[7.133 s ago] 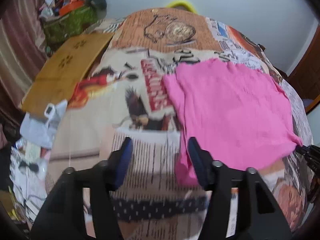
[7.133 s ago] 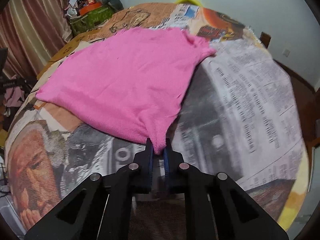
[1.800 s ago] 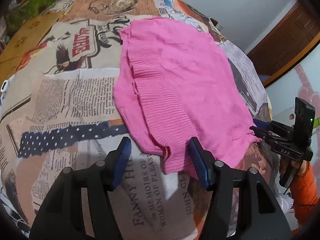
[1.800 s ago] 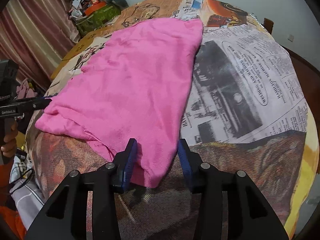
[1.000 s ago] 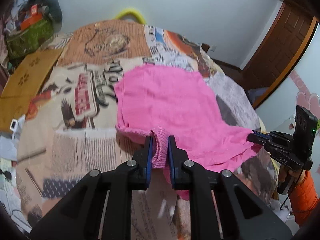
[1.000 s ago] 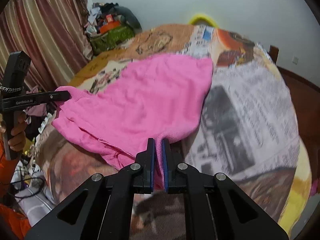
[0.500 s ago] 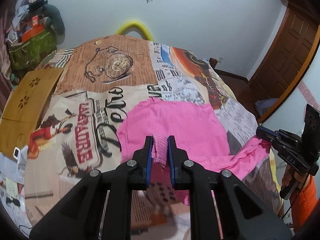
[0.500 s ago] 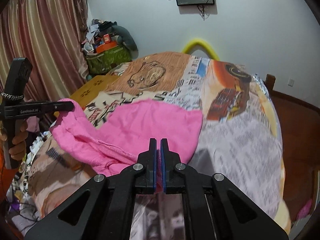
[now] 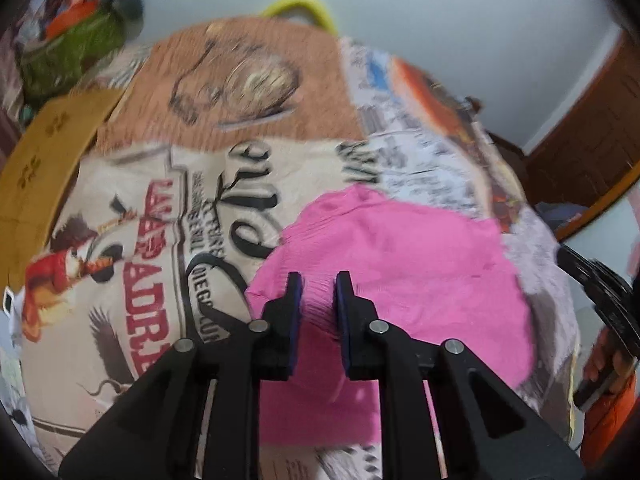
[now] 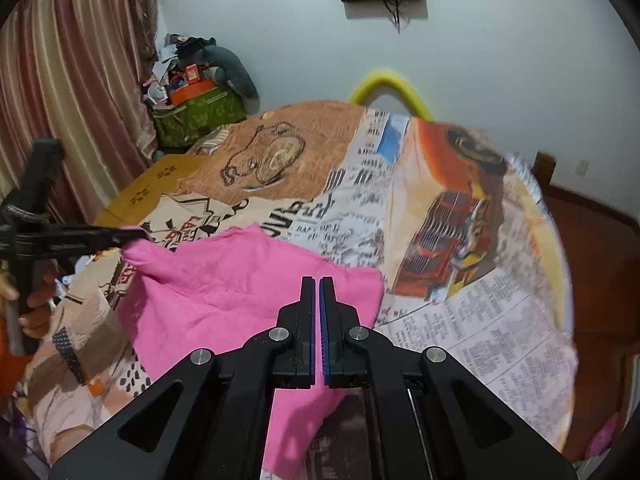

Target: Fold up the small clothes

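A pink knit garment (image 9: 404, 264) lies on the printed bedcover (image 9: 200, 200), its near half drawn over its far half. My left gripper (image 9: 319, 280) is shut on the ribbed hem, which shows bunched between the blue pads. In the right wrist view the same left gripper (image 10: 134, 236) pinches a raised corner of the garment (image 10: 224, 288) at the left. My right gripper (image 10: 316, 280) is shut tight above the garment's right side; the cloth runs under the fingers and the pinched edge is hidden. From the left wrist view the right gripper (image 9: 566, 256) is a dark blur.
A person's hand (image 10: 36, 296) holds the left tool. A wooden board (image 10: 160, 184) and a green bag (image 10: 200, 112) sit beyond the bed's left side, by a curtain (image 10: 60, 80). A yellow hoop (image 10: 390, 80) stands behind the bed. A wooden door (image 9: 592, 140) is at the right.
Both grippers have carried the garment's near edge forward over its far half, so less pink shows. The left gripper has dropped closer to the bed. Both stay shut.
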Tool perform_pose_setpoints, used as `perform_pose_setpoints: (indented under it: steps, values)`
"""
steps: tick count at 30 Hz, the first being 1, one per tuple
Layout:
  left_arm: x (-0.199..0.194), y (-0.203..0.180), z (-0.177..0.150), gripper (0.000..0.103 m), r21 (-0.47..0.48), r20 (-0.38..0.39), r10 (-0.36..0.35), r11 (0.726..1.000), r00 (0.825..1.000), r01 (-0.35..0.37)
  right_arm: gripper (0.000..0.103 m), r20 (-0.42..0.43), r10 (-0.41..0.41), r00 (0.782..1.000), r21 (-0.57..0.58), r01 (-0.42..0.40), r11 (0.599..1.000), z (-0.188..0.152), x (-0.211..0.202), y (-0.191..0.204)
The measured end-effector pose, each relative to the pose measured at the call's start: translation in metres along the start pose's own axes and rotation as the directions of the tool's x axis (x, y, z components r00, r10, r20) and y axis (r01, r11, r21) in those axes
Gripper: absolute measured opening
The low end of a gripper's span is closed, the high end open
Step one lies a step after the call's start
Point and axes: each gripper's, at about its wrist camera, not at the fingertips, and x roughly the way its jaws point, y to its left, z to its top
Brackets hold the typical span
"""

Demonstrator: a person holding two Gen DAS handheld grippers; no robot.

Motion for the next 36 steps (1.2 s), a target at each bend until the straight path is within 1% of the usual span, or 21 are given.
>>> perform_pose_setpoints:
  steps: [1, 3, 5, 6, 7, 8, 9, 10, 11, 13, 14, 17, 22, 28, 30, 32, 33, 35, 36]
  values:
    - [0.007, 0.006, 0.0, 0.015, -0.016, -0.012, 0.012, 1.0, 1.0, -0.012, 0.002, -0.01, 0.001, 1.0, 0.007, -0.001, 1.0, -0.002, 0.002, -0.002]
    - [0.012, 0.014, -0.001, 0.023, -0.035, -0.019, 0.006, 0.999, 1.0, -0.007, 0.003, -0.038, -0.001, 0.999, 0.01, 0.001, 1.0, -0.007, 0.008, -0.005]
    - [0.008, 0.02, -0.002, 0.045, -0.049, 0.0, 0.006, 0.999, 1.0, -0.006, 0.008, -0.062, -0.004, 0.998, 0.011, 0.004, 1.0, -0.011, 0.013, -0.008]
    - [0.003, 0.022, -0.003, 0.049, -0.046, 0.022, 0.011, 0.999, 1.0, -0.01, 0.01, -0.074, -0.005, 0.997, 0.012, 0.006, 1.0, -0.014, 0.015, -0.009]
    - [-0.001, 0.022, -0.003, 0.053, -0.036, 0.039, 0.017, 0.999, 0.999, -0.015, 0.015, -0.085, -0.006, 0.996, 0.014, 0.007, 1.0, -0.016, 0.017, -0.01]
    - [-0.006, 0.021, -0.004, 0.056, -0.018, 0.054, 0.028, 0.999, 0.998, -0.028, 0.02, -0.087, -0.006, 0.996, 0.014, 0.007, 1.0, -0.018, 0.018, -0.011]
    - [-0.012, 0.019, -0.005, 0.057, 0.007, 0.069, 0.042, 0.999, 0.997, -0.043, 0.022, -0.088, -0.008, 0.996, 0.013, 0.009, 1.0, -0.019, 0.019, -0.011]
    - [-0.018, 0.016, -0.007, 0.061, 0.038, 0.086, 0.053, 0.998, 0.995, -0.057, 0.026, -0.088, -0.008, 0.996, 0.013, 0.009, 1.0, -0.021, 0.019, -0.011]
    - [-0.024, 0.013, -0.009, 0.068, 0.07, 0.103, 0.062, 0.995, 0.993, -0.069, 0.03, -0.088, -0.007, 0.996, 0.014, 0.009, 1.0, -0.022, 0.019, -0.011]
    - [-0.031, 0.006, -0.014, 0.075, 0.123, 0.13, 0.072, 0.988, 0.989, -0.088, 0.034, -0.082, -0.007, 0.997, 0.013, 0.008, 1.0, -0.023, 0.02, -0.012]
    - [-0.033, 0.003, -0.018, 0.076, 0.154, 0.14, 0.077, 0.983, 0.987, -0.098, 0.035, -0.082, -0.008, 0.997, 0.012, 0.009, 1.0, -0.024, 0.02, -0.011]
    - [-0.029, -0.004, -0.027, 0.077, 0.218, 0.127, 0.087, 0.969, 0.988, -0.113, 0.035, -0.088, -0.006, 0.996, 0.01, 0.007, 1.0, -0.026, 0.024, -0.01]
    - [-0.007, -0.008, -0.035, 0.077, 0.251, 0.082, 0.093, 0.961, 0.992, -0.111, 0.035, -0.092, 0.001, 0.996, 0.005, -0.001, 1.0, -0.028, 0.03, -0.01]
    - [0.016, -0.016, -0.024, 0.077, 0.276, 0.086, 0.082, 0.956, 0.993, -0.103, 0.035, -0.099, 0.0, 0.995, 0.001, 0.0, 1.0, -0.026, 0.043, -0.012]
    - [0.023, -0.019, -0.02, 0.075, 0.278, 0.083, 0.07, 0.956, 0.994, -0.091, 0.035, -0.101, -0.002, 0.995, 0.006, 0.002, 1.0, -0.026, 0.047, -0.014]
    - [0.03, -0.022, -0.017, 0.064, 0.275, 0.075, 0.048, 0.959, 0.996, -0.067, 0.035, -0.116, 0.003, 0.993, 0.016, -0.001, 1.0, -0.026, 0.052, -0.015]
    - [0.034, -0.023, -0.016, 0.061, 0.274, 0.066, 0.038, 0.96, 0.997, -0.054, 0.034, -0.119, 0.012, 0.993, 0.022, -0.009, 1.0, -0.027, 0.054, -0.016]
    - [0.042, -0.026, -0.016, 0.043, 0.271, 0.045, 0.014, 0.962, 0.999, -0.025, 0.03, -0.114, 0.012, 0.993, 0.014, -0.01, 1.0, -0.03, 0.055, -0.014]
    - [0.044, -0.028, -0.016, 0.04, 0.267, 0.038, 0.008, 0.964, 0.999, -0.018, 0.027, -0.111, 0.012, 0.994, 0.006, -0.012, 1.0, -0.03, 0.055, -0.012]
